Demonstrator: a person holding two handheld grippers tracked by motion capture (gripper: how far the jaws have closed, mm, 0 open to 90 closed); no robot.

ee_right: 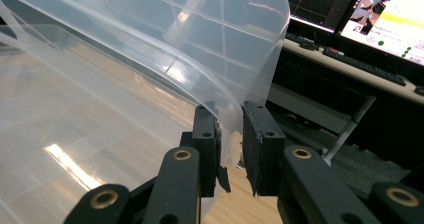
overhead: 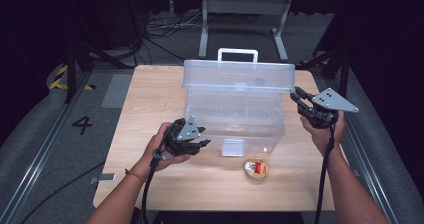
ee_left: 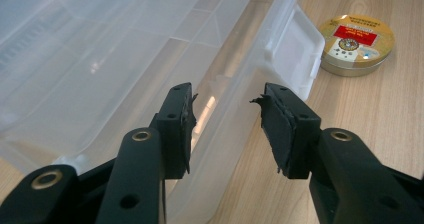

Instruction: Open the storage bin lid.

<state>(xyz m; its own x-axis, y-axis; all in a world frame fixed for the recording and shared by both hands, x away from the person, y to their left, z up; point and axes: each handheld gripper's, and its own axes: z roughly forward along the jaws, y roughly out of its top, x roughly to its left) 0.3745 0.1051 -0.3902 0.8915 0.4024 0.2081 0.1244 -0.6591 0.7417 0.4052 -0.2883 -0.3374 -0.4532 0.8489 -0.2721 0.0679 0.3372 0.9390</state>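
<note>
Lid (overhead: 238, 74) of the clear box (overhead: 235, 119) is held up by your right gripper (overhead: 299, 98) clamped on its edge, left gripper (overhead: 202, 143) open and empty at frame centre; next, grab the tin (overhead: 256, 168) at lower centre.

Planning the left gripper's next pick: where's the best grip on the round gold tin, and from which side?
Grip the tin across its low side wall, coming straight down from above. It lies flat on the table, lid up, clear of the clear box behind it; the flat round shape offers no other hold. The left gripper stands open beside it, though its jaws may need to spread wider.
</note>
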